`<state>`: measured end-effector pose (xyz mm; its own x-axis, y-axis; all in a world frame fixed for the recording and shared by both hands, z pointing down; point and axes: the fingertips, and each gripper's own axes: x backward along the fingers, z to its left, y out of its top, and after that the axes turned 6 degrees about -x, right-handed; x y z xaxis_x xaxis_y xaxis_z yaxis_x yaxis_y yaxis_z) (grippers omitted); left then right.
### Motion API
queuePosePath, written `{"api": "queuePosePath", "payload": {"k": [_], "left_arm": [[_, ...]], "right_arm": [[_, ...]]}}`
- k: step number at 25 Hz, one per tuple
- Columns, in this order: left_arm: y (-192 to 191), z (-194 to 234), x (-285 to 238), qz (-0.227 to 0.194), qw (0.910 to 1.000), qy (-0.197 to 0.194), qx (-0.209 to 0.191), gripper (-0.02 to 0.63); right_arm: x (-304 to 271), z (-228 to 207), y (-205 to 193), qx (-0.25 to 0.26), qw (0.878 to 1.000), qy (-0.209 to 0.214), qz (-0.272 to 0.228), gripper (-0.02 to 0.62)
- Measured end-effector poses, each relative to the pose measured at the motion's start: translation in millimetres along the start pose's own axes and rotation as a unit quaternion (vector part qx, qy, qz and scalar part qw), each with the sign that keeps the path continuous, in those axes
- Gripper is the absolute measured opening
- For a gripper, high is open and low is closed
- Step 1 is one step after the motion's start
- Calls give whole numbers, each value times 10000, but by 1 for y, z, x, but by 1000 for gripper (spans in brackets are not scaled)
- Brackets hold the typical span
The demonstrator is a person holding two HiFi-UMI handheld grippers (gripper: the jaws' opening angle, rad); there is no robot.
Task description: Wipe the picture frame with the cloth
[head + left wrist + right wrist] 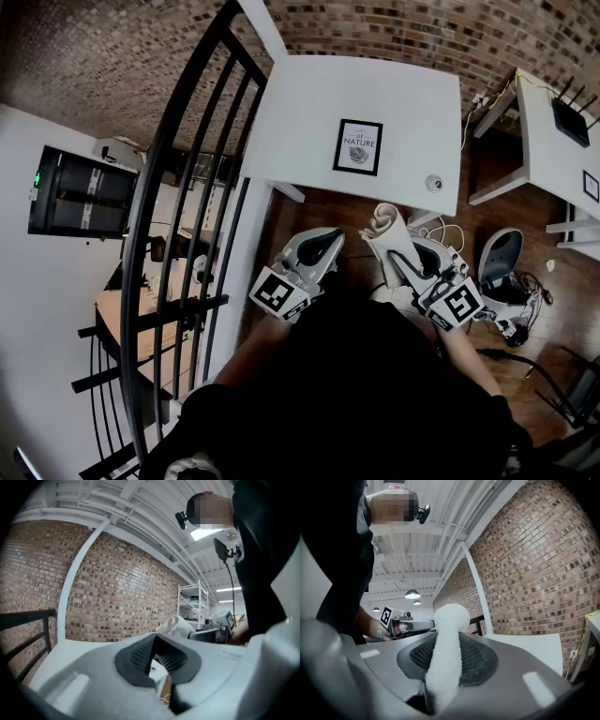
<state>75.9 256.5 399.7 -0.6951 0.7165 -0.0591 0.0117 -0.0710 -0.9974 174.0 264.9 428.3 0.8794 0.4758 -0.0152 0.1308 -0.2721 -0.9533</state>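
Observation:
A black picture frame (pixel 357 147) with a white print lies on the white table (pixel 309 112), near its front edge. My right gripper (pixel 405 265) is held short of the table and is shut on a rolled white cloth (pixel 385 225), which sticks out past its jaws toward the frame. In the right gripper view the cloth (pixel 451 616) stands up between the dark pads (pixel 480 660) of my right gripper (pixel 447 641). My left gripper (pixel 320 249) hovers beside it, left of the cloth, shut with nothing in it. Its pads (pixel 138 658) meet in the left gripper view.
A small round object (pixel 433 183) sits at the table's front right corner. A black metal railing (pixel 178 216) runs down the left. A second white table (pixel 553 150) with a black router (pixel 571 122) stands right. A chair (pixel 502 258) and cables lie on the wooden floor.

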Motion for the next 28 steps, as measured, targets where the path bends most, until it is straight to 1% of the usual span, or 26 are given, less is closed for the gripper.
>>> {"api": "queuePosePath", "payload": {"k": [4,7,10,14,18,22,28], "left_arm": [[0,34,-8,-18,10000,-76,-58,1],[-6,66,-20,-29,9998,-200,-75,2],[-10,104,-33,-49,9990,-435,-80,1],[-19,157,-45,40,9963,-845,-127,2],[-13,202,-59,-27,9939,-1105,44,2],[-27,236,-68,101,9936,-1120,118,2],[-57,257,-90,435,9936,-1009,242,1]], "right_arm": [[-30,-12,1,24,10000,-58,63,115],[-58,-29,-1,6,9998,-184,109,115],[-92,-50,1,-14,9991,-385,155,115],[-149,-76,11,-107,9976,-661,184,115],[-196,-102,19,10,9952,-928,326,115],[-221,-127,11,-79,9929,-1089,468,115],[-241,-158,-11,-172,9916,-998,810,115]]}}
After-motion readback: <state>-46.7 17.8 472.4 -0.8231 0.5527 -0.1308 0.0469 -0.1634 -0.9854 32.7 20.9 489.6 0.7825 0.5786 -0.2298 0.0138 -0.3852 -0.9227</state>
